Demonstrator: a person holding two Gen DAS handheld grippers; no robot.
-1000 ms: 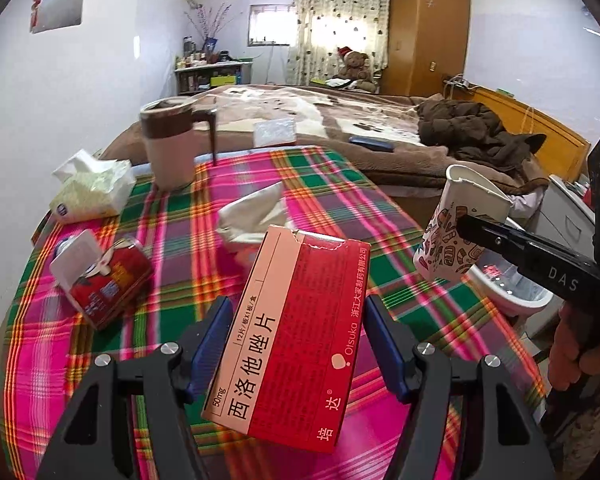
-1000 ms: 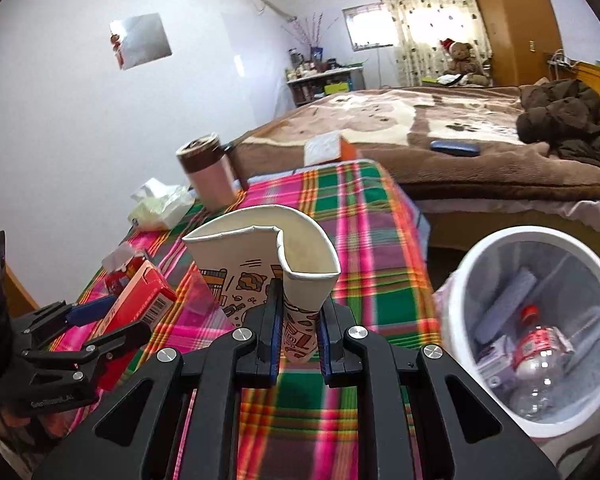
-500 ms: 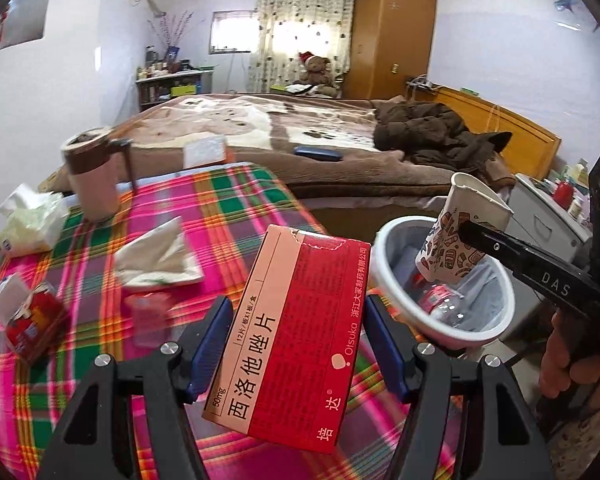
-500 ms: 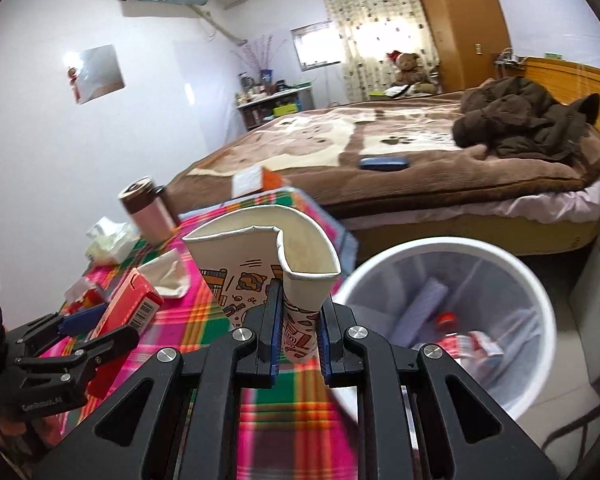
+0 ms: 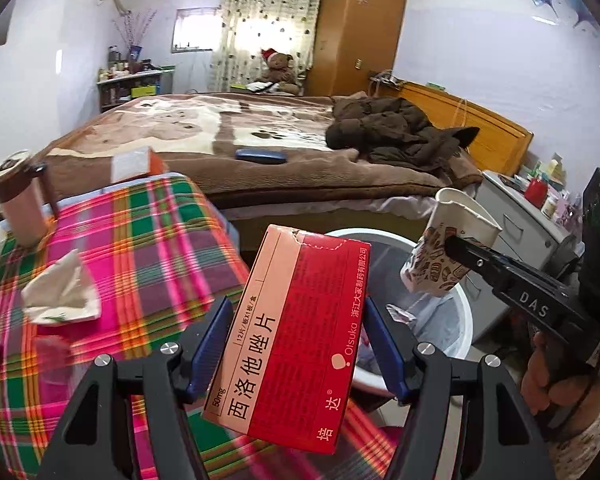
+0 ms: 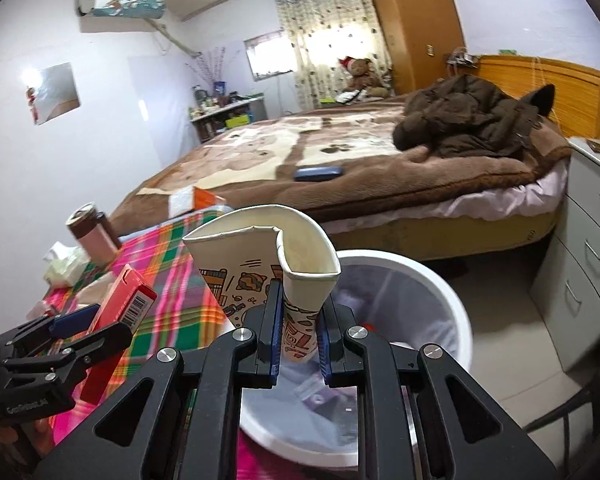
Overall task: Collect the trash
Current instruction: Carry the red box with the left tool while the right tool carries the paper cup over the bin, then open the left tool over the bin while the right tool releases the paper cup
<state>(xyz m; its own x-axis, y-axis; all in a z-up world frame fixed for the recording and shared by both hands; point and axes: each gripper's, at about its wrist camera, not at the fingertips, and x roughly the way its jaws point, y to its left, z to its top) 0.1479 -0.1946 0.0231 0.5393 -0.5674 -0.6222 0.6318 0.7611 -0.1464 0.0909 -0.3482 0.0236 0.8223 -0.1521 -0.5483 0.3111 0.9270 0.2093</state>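
One red box [image 5: 296, 344], one crushed cup [image 6: 284, 276], one white bin [image 6: 428, 312], one tissue wad [image 5: 60, 296], one mug [image 5: 18, 196]. Plaid table [image 5: 140, 248] at 9 o'clock of bin; bed [image 5: 228, 136] at 12. Left gripper [image 5: 296, 344] half-wide, pads clamping box, tilted down over table edge. Right gripper [image 6: 298, 336] nearly closed, pinching cup base above bin, at 3 o'clock of box.
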